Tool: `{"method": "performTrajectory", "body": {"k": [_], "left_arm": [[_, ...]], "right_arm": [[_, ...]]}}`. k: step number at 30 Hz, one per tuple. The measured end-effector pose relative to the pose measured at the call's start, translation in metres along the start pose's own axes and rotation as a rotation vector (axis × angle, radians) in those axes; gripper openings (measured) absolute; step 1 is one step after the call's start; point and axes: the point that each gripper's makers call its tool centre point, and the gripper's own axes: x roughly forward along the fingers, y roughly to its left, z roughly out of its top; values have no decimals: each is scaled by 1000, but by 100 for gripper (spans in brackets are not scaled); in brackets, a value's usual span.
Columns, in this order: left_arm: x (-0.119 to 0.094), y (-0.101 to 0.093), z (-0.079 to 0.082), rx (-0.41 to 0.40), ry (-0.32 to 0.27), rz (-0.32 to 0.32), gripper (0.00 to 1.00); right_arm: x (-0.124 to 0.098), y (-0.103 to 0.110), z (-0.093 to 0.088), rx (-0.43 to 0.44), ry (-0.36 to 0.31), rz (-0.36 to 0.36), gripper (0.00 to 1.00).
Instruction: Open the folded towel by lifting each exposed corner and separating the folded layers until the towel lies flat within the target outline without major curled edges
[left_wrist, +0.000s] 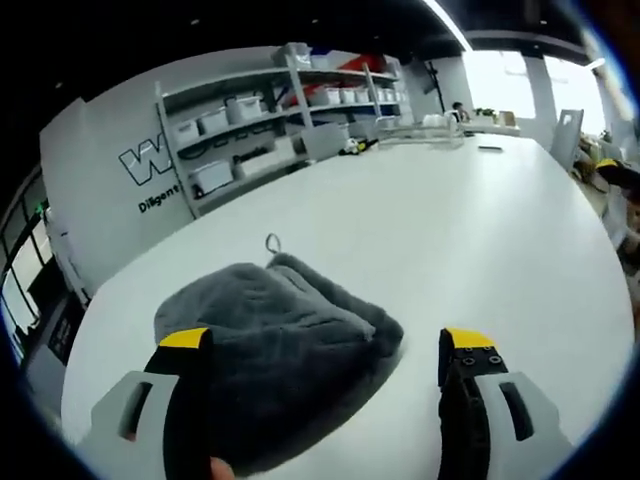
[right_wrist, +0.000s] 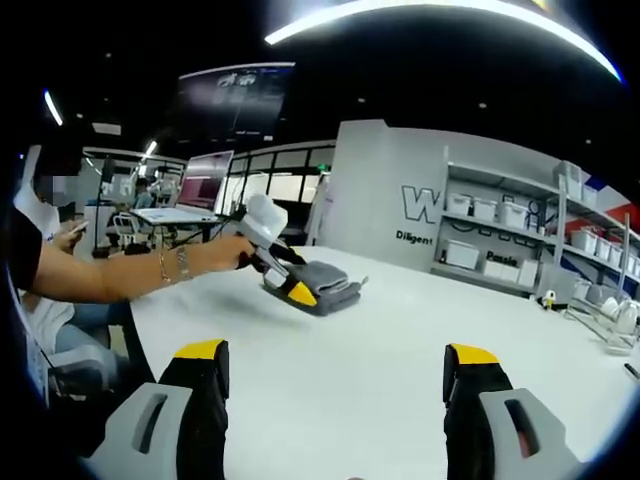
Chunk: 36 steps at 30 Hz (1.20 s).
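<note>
A thick dark grey folded towel (left_wrist: 275, 350) is seen lying bunched on the white worktop (left_wrist: 470, 250), its layers stacked and a small hanging loop (left_wrist: 272, 243) projecting from its far edge. In the left gripper view, the left gripper (left_wrist: 325, 355) is held with jaws spread wide, one yellow-tipped jaw over the towel's near side, nothing gripped. In the right gripper view, the right gripper (right_wrist: 335, 370) is shown well apart from the towel, jaws released; a person's forearm (right_wrist: 120, 272) with bracelets and grey shelving with storage boxes (right_wrist: 520, 235) are revealed there.
</note>
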Motion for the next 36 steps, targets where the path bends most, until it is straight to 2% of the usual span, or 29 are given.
{"method": "performTrajectory", "body": {"k": [3,11,15,18,20,23,27,29,32,36], "left_arm": [[2,1,-1,2,6,1,89],[6,3,-5,31,10,5,75],[10,5,-14,42,50,15,71],[11,4,-13,59,38,28,67],[11,5,-10,36,18,26,63],[11,7,-8,26,0,26,54],[10,7,-5,0,-40,12,35],[10,7,-4,-13,-62,10,34],[11,5,-3,-26,-85,1,25],[9,8,2,-86,-128,7,14]], "right_arm": [[-1,0,0,-3,0,0,89],[-2,-1,0,-4,-1,-3,89],[-2,2,0,-5,-3,3,89],[-1,5,1,-4,-6,11,88],[0,6,0,-5,-3,19,88],[0,6,0,-5,-4,19,88],[0,6,0,-6,-5,18,88],[0,7,0,-6,-4,18,88],[1,8,0,-7,-3,22,88],[2,10,-1,-9,1,27,88]]}}
